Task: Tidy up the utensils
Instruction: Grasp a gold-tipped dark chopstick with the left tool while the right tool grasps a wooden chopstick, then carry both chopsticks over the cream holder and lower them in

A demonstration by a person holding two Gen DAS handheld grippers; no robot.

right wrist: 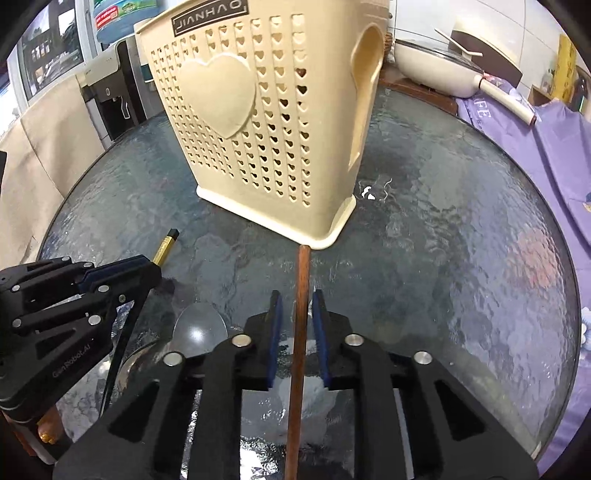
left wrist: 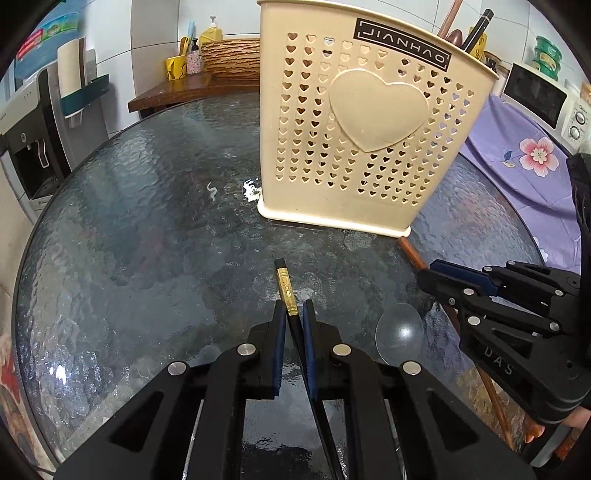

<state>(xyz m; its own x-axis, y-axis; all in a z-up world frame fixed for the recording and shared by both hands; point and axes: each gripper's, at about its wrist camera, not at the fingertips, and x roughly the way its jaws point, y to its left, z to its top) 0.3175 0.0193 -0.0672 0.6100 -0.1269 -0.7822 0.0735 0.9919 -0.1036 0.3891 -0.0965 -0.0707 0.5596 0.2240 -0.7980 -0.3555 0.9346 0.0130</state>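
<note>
A cream perforated utensil holder (left wrist: 369,122) (right wrist: 258,122) stands on the round glass table (left wrist: 129,221), with a few handles (left wrist: 476,33) poking out of its top. My left gripper (left wrist: 293,306) (right wrist: 157,264) is shut on a black chopstick (left wrist: 285,282) (right wrist: 168,243) with a gold band, whose end sticks out past the tips. A brown wooden chopstick (right wrist: 301,295) (left wrist: 410,251) lies with its far end at the holder's base corner. My right gripper (right wrist: 296,295) (left wrist: 428,275) straddles it, and a thin gap shows on each side of the stick.
A clear round plastic piece (left wrist: 399,334) (right wrist: 199,328) lies between the two grippers. Purple flowered cloth (left wrist: 517,158) and a microwave (left wrist: 535,96) are on the right. A water dispenser (left wrist: 29,140) stands left, and a cream pan (right wrist: 443,62) sits behind the holder.
</note>
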